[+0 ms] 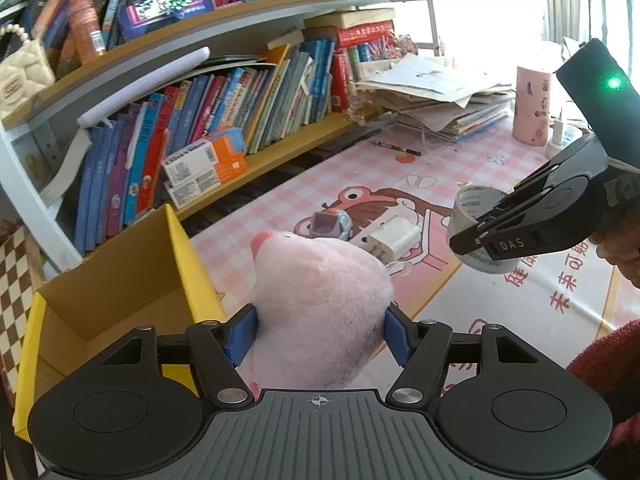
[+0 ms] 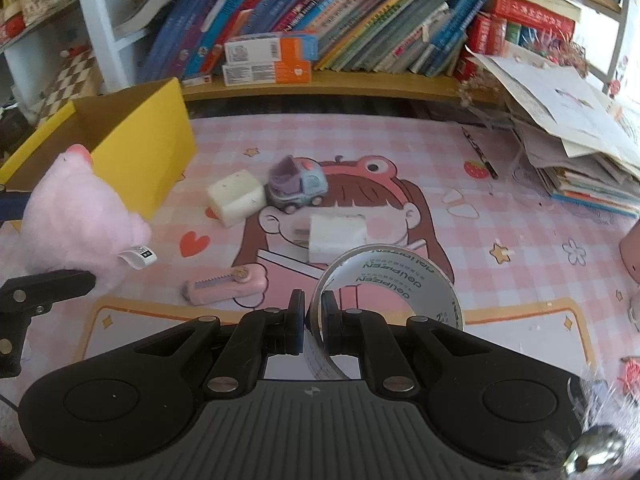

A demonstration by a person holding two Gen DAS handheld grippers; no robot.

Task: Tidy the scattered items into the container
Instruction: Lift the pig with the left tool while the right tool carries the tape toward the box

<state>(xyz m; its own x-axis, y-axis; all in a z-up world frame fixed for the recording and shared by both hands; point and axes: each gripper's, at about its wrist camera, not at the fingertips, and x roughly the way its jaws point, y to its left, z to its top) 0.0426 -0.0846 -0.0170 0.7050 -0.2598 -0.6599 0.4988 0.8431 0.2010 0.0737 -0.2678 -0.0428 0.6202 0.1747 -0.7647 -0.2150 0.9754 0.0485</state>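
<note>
My left gripper (image 1: 318, 334) clamped on pink plush (image 1: 320, 304), held just beside yellow box (image 1: 120, 300); swing over opening before letting go, plush bulky

My right gripper (image 2: 312, 320) pinched on tape roll (image 2: 390, 280) wall, above mat; keep grip square, roll may pivot

Left wrist view: the pink plush toy (image 1: 320, 304) hides the near part of the white block (image 1: 394, 236) and most of the toy car (image 1: 332, 224). The yellow box (image 1: 120, 304) has its near corner covered by the left tool (image 1: 320, 336), and its floor is only partly visible. The right tool (image 1: 476, 236) conceals part of the tape roll (image 1: 472, 204).

Right wrist view: the tape roll (image 2: 384, 280) overlaps the near edge of the white block (image 2: 338, 236); a pink container (image 2: 632, 256) is cut off by the right edge. Book titles on the shelf (image 2: 320, 84) are too small to read.
</note>
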